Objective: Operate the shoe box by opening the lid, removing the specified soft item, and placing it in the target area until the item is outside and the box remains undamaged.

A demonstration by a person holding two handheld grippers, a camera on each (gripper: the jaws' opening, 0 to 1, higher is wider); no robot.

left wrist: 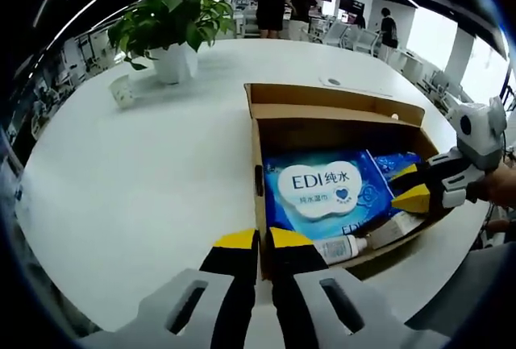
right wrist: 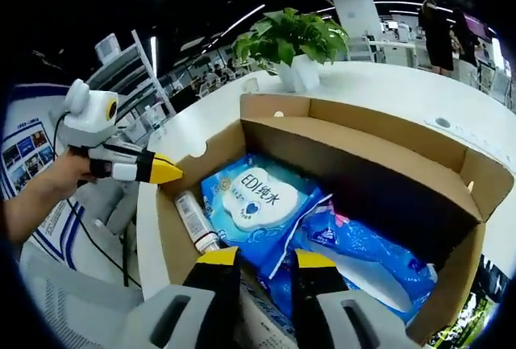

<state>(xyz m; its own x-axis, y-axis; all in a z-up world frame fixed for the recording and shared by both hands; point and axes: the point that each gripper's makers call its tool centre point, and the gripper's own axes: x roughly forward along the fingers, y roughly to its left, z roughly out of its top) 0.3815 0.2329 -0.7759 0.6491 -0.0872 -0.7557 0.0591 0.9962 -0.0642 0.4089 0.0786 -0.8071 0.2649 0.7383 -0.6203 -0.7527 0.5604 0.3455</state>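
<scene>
My left gripper (left wrist: 264, 240) pinches the near wall of the open box (left wrist: 334, 100), fingers nearly together. My right gripper (right wrist: 265, 257) hangs just over the wipes pack (right wrist: 260, 197) inside, fingers slightly spread. Beyond, a potted plant (left wrist: 173, 22) stands on the white counter (left wrist: 145, 172).

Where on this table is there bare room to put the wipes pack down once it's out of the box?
The white table is bare between the cardboard box and the potted plant with the small cup. Beyond the box, only a small disc lies. Inside it's crowded: wipes pack, bottle, blue bags.
</scene>
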